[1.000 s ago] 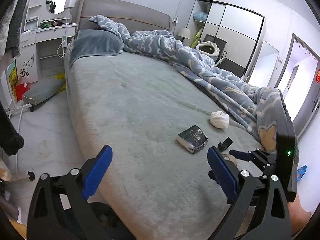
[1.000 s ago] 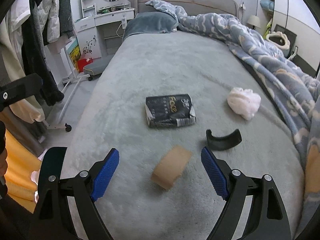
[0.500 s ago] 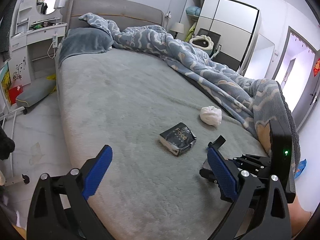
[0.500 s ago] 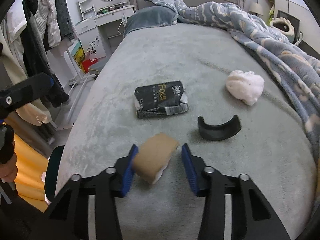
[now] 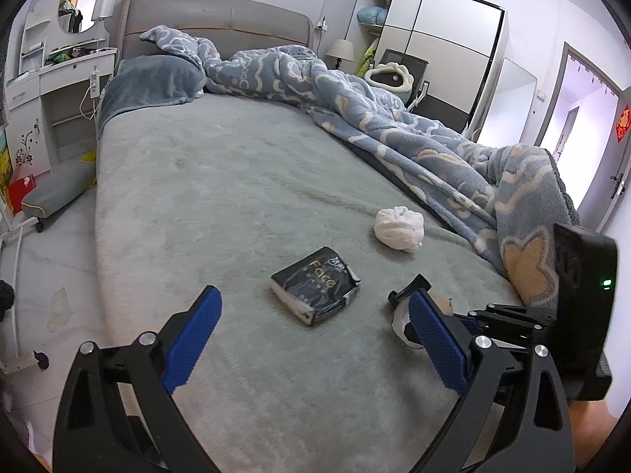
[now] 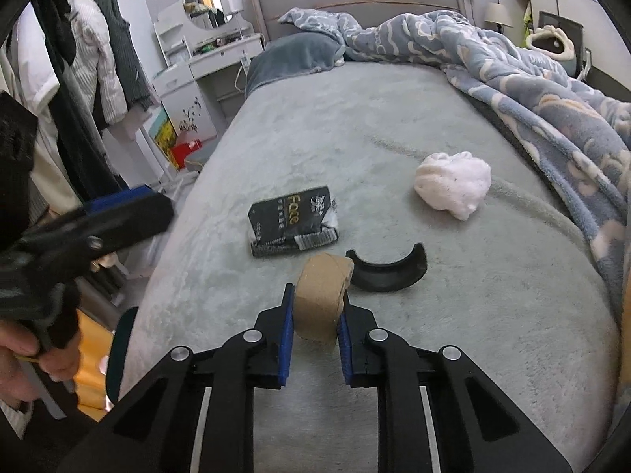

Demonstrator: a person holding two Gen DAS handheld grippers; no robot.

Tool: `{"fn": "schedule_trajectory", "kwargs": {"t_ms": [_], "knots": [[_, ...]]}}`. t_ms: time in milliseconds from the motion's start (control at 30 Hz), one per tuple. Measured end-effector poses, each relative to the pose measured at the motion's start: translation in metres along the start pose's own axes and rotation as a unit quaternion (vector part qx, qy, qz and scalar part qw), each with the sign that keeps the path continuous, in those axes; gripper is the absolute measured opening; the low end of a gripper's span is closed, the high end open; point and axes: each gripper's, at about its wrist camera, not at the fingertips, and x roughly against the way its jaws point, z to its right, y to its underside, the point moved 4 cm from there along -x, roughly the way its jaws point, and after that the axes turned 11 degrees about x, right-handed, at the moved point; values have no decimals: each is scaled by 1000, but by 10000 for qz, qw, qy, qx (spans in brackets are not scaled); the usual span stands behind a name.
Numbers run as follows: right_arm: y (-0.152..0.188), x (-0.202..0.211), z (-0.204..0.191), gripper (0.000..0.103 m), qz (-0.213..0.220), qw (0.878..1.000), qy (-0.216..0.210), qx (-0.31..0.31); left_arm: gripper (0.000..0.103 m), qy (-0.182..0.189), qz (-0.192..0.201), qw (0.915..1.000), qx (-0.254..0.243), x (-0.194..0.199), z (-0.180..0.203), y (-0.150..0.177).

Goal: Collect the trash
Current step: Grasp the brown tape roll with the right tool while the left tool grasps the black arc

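Here the right claw (image 6: 314, 315) pinches a brown cardboard roll (image 6: 322, 295) between its blue pads, near the foot edge of the bed (image 6: 394, 118). Just beyond the roll a black curved piece (image 6: 388, 272) lies on the grey cover, with a black tissue packet (image 6: 294, 220) beside it and a white crumpled wad (image 6: 453, 183) further toward the blue blanket (image 6: 532, 79). The left claw (image 5: 311, 327) hangs spread wide over the bed's foot edge, nothing between its pads, the packet lying ahead of it.
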Motion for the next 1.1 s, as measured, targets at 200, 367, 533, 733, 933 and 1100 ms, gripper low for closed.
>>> {"fn": "schedule_trajectory", "kwargs": {"t_ms": [200, 367, 533, 733, 933, 1100], "knots": [[-5, 23, 23, 19, 253, 9994, 211, -51, 97, 17, -78, 10000, -22, -19, 13, 1], [-4, 34, 53, 19, 354, 9980, 478, -198, 97, 55, -224, 9996, -143, -41, 31, 8], [2, 39, 76, 19, 351, 9970, 617, -310, 97, 256, -480, 9984, -155, -64, 49, 18], [12, 37, 97, 19, 285, 9965, 670, -405, 97, 408, -768, 9962, 76, -87, 65, 28], [22, 35, 110, 19, 209, 9964, 711, -419, 84, 271, -1002, 9945, 118, -108, 73, 35], [28, 32, 122, 19, 144, 9963, 699, -476, 83, 174, -1118, 9935, 132, -122, 75, 39]]}}
